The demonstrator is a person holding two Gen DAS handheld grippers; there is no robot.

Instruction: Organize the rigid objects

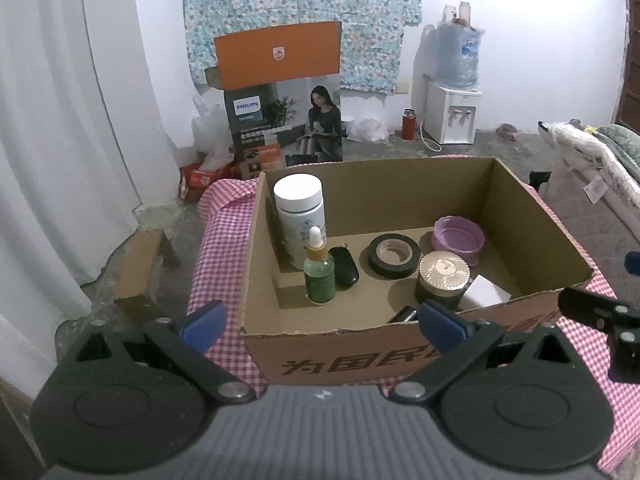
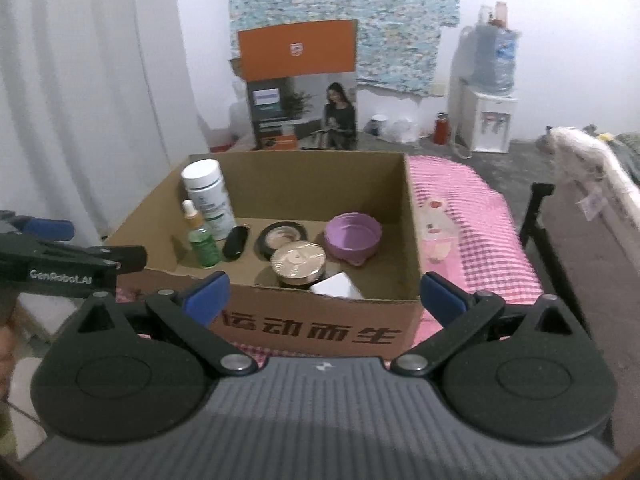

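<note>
Both my grippers, left gripper (image 1: 320,316) and right gripper (image 2: 324,292), are spread wide and hold nothing. The rigid objects stand inside the brown cardboard box (image 2: 320,330). I judge the next step is the pale pink item (image 2: 434,228) on the checkered cloth (image 2: 480,216); it is blurred.

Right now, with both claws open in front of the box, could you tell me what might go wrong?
1. The green dropper bottle stands upright, tall and narrow, close beside the white bottle and black oval case; a reach there may topple it.
2. A small pink-and-white item lies outside the cardboard box on the checked cloth, probably easy to overlook.
</note>
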